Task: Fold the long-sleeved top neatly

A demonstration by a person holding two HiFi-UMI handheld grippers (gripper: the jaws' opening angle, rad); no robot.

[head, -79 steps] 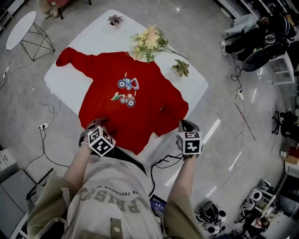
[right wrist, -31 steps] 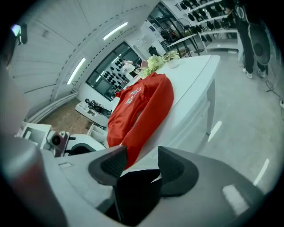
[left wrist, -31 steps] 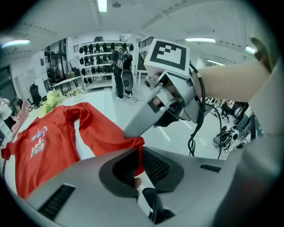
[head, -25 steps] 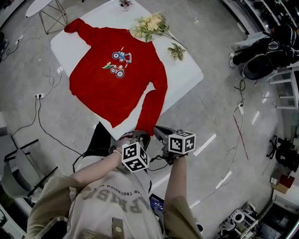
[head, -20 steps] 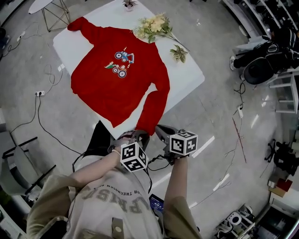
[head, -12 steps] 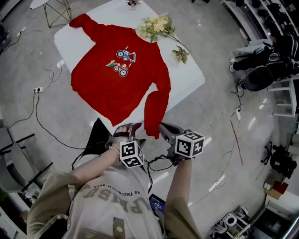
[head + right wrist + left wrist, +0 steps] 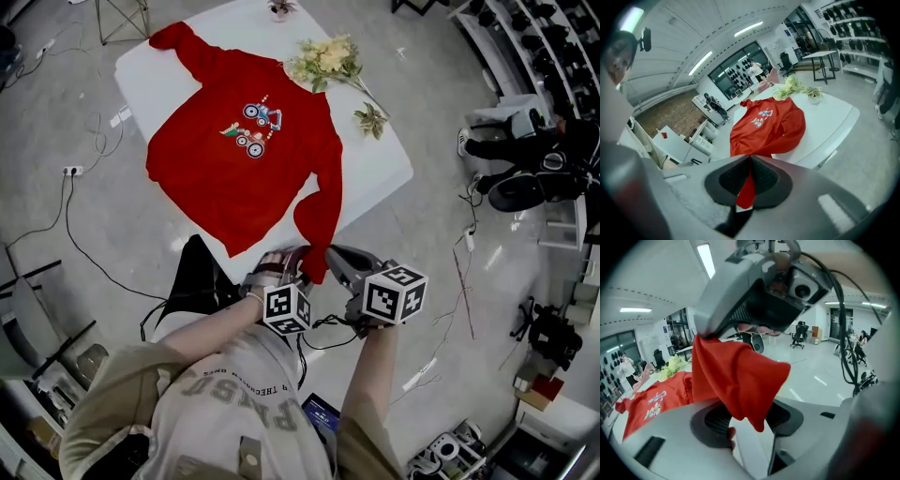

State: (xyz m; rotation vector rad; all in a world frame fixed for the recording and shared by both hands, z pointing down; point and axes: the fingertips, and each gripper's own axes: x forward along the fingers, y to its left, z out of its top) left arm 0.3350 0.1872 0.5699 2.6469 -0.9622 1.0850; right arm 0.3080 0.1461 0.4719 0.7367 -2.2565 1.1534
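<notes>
The red long-sleeved top (image 7: 239, 150) lies face up on the white table (image 7: 380, 173), cartoon print showing. Its right sleeve bends off the near table edge to the cuff (image 7: 314, 267). My right gripper (image 7: 330, 253) is shut on that cuff, and red cloth shows pinched between its pads (image 7: 746, 194). In the left gripper view the cuff (image 7: 740, 376) hangs down from the right gripper (image 7: 701, 336) into my left gripper (image 7: 750, 427). The left jaws have just been closing with the cuff between them, and a gap still shows between the pads.
A bunch of flowers (image 7: 323, 61), a leafy sprig (image 7: 372, 119) and a small plant (image 7: 279, 7) sit along the table's far side. Cables (image 7: 89, 272) trail on the floor at left. A black bag (image 7: 192, 281) lies by my feet.
The sleeve, stretched straight a second ago, is now slack and bent at the table edge. The right gripper has risen with the cuff. The left gripper let go, drew aside and returned under it.
</notes>
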